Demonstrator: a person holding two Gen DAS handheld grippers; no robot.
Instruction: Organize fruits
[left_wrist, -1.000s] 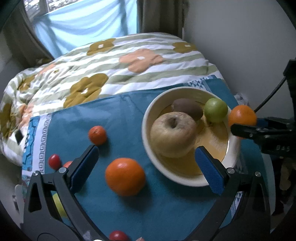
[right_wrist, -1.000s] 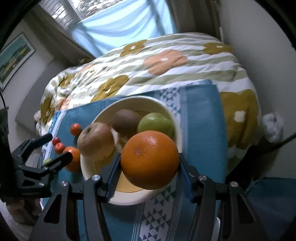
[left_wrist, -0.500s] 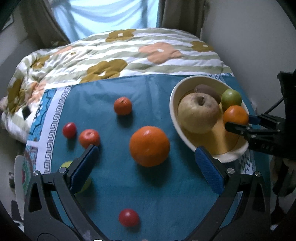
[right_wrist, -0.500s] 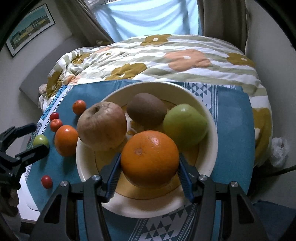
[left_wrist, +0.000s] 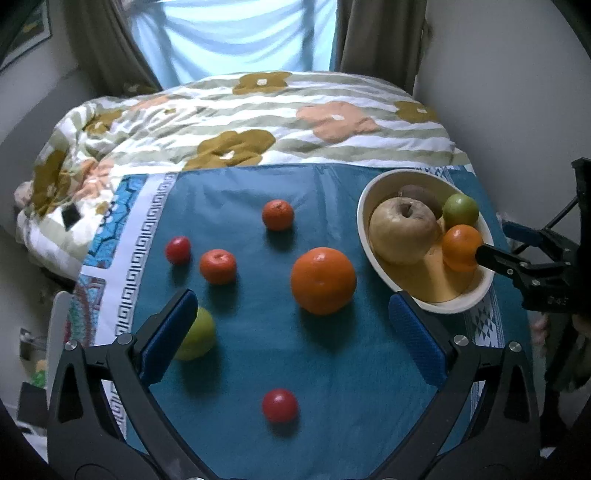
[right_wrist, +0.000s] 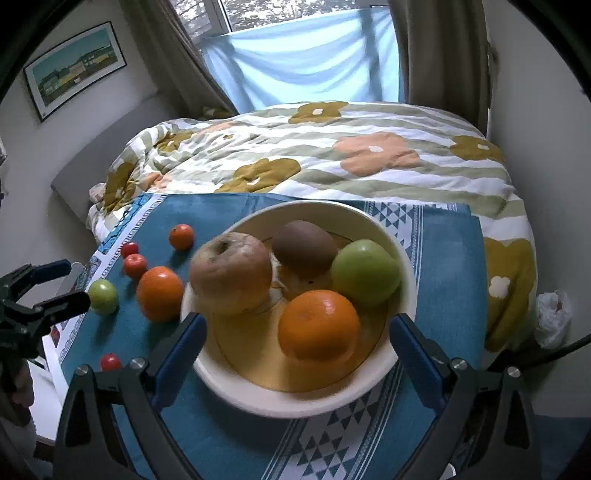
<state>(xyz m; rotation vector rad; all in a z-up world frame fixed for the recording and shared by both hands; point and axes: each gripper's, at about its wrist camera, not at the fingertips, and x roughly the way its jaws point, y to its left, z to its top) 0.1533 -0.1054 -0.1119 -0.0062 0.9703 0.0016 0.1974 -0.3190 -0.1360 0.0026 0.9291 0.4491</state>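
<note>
A cream bowl (right_wrist: 404, 254) on the blue cloth holds a brownish apple (right_wrist: 231, 273), a kiwi (right_wrist: 304, 247), a green fruit (right_wrist: 365, 271) and an orange (right_wrist: 318, 325). My right gripper (right_wrist: 297, 350) is open, its jaws wide on either side of the bowl's near rim, the orange lying free between them. My left gripper (left_wrist: 291, 332) is open and empty above the cloth, with a large orange (left_wrist: 323, 280) just ahead. Loose on the cloth lie a small orange (left_wrist: 277, 215), two red fruits (left_wrist: 218, 266) (left_wrist: 178, 250), a green fruit (left_wrist: 197, 334) and a red cherry tomato (left_wrist: 279, 405).
The blue cloth (left_wrist: 229, 199) covers a small table at the foot of a bed with a flowered quilt (left_wrist: 240, 122). A wall stands close on the right. The right gripper shows in the left wrist view (left_wrist: 495, 245) at the bowl (left_wrist: 364, 229). A white bag (right_wrist: 552, 319) lies on the floor.
My right gripper has opened and let the orange go into the bowl, then drawn back. My left gripper has pulled back and left, bringing more loose fruit into view.
</note>
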